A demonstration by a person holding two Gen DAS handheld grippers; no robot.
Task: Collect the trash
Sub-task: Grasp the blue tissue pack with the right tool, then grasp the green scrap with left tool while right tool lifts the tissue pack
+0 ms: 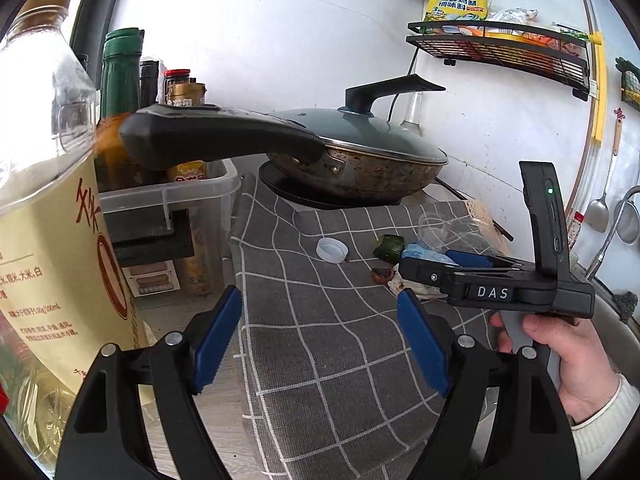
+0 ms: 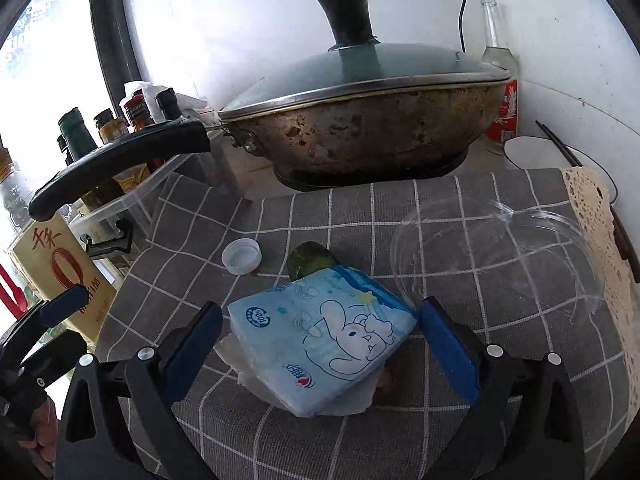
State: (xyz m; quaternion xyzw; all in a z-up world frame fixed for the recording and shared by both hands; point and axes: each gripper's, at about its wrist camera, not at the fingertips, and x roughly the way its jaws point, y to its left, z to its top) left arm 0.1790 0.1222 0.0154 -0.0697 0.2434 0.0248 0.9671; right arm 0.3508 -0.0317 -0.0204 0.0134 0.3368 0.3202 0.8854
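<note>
Trash lies on a grey checked cloth [image 2: 360, 216]. A blue tissue pack [image 2: 324, 340] with a rabbit print lies between the open fingers of my right gripper [image 2: 320, 344], on top of crumpled white tissue [image 2: 248, 368]. Behind it are a green scrap [image 2: 310, 262], a white bottle cap [image 2: 241, 256] and a clear plastic lid [image 2: 496, 256]. In the left wrist view my left gripper [image 1: 320, 344] is open and empty above the cloth [image 1: 332, 360], short of the cap [image 1: 331, 249], green scrap [image 1: 389, 246] and a brown scrap [image 1: 381, 275]. The right gripper [image 1: 448, 268] shows there over the trash.
A lidded wok [image 1: 360, 156] stands behind the cloth, its handle [image 1: 216, 136] reaching left. A large bottle [image 1: 44, 200] and a clear bin of sauce bottles [image 1: 168, 192] stand on the left. A wall rack [image 1: 504, 48], a faucet [image 1: 616, 224] and chopsticks [image 2: 560, 148] are on the right.
</note>
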